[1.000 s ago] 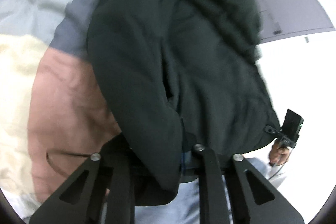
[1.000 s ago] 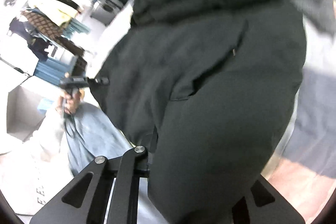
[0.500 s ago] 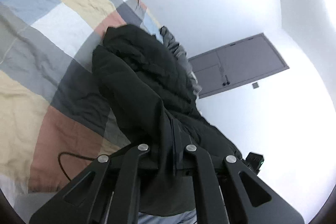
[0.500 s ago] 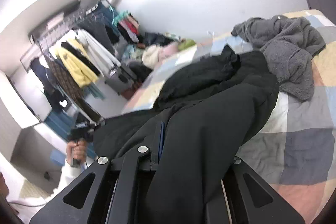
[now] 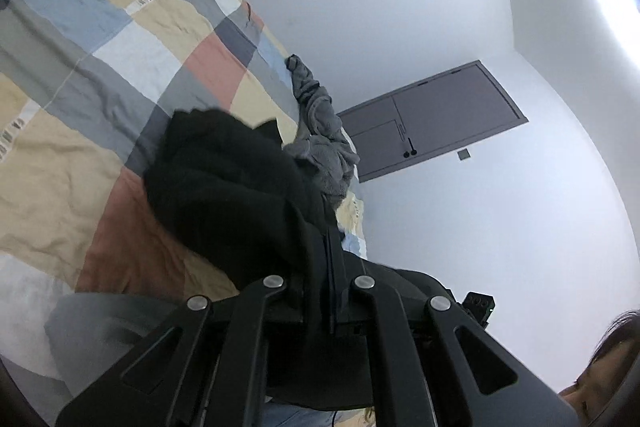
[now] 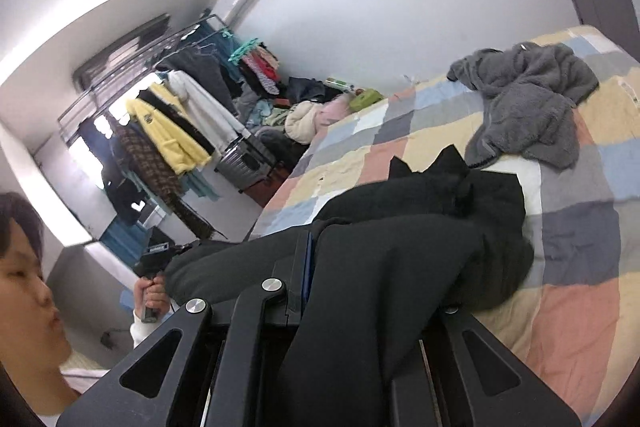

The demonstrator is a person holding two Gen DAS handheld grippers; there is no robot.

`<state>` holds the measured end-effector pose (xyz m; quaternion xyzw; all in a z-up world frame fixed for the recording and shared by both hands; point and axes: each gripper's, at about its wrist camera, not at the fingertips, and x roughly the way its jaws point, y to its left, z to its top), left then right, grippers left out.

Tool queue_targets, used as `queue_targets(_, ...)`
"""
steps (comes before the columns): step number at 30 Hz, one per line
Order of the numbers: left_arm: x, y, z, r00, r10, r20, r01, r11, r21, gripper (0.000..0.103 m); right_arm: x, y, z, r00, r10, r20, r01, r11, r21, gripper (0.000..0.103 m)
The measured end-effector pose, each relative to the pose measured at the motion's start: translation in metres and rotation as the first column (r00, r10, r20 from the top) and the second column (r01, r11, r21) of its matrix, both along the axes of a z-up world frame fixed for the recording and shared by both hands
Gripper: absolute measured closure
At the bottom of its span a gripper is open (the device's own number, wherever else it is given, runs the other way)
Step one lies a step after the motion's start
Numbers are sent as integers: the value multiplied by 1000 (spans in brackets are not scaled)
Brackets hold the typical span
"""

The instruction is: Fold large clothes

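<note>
While the checked bed cover [image 5: 100,75] lay wide under everything, the black coat [image 6: 420,227] had come down onto it; a second before it hung in the air and filled both views. Now its far part rested on the bed, just beside the grey fleece garment [image 6: 528,107]. I judged the laying-out step nearly done and the folding not yet begun. The left claw [image 5: 320,291] was closed on the coat's near edge, and the right claw [image 6: 360,291] also gripped the cloth.
</note>
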<state>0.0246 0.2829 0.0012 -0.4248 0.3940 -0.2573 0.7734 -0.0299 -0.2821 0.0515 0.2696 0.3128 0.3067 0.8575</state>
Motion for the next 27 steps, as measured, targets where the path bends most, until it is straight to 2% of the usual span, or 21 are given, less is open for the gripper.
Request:
queue_targets(2, 23, 3, -4, 999, 7, -35, -7, 1000, 11, 97, 30, 7, -2, 999, -13, -35, 13, 1000, -9, 95)
queue_targets(4, 65, 8, -16, 994, 19, -108, -18, 1000, 10, 96, 58, 3, -9, 995, -35, -91, 37, 999, 22, 95)
queue_targets(7, 127, 8, -34, 980, 44, -195, -37, 999, 38, 95, 126, -5, -38, 976, -84, -200, 95, 994, 46, 95)
queue_targets(10, 192, -1, -59, 957, 56, -284, -38, 997, 67, 95, 186, -16, -74, 936, -149, -318, 171, 984, 44, 95)
queue_targets(12, 234, -12, -78, 941, 65, -331, -32, 994, 106, 94, 220, -23, -101, 899, -199, -390, 227, 974, 27, 95)
queue_targets(17, 315, -42, -122, 905, 35, -424, 52, 980, 193, 93, 282, -30, -157, 815, -286, -504, 315, 949, -30, 96)
queue_targets(22, 369, -57, -162, 865, -26, -501, 130, 976, 174, 92, 324, -38, -208, 747, -318, -583, 354, 934, -56, 98)
queue_targets(27, 404, -69, -179, 829, -80, -554, 193, 970, 148, 91, 348, -49, -233, 699, -320, -640, 381, 923, -46, 98)
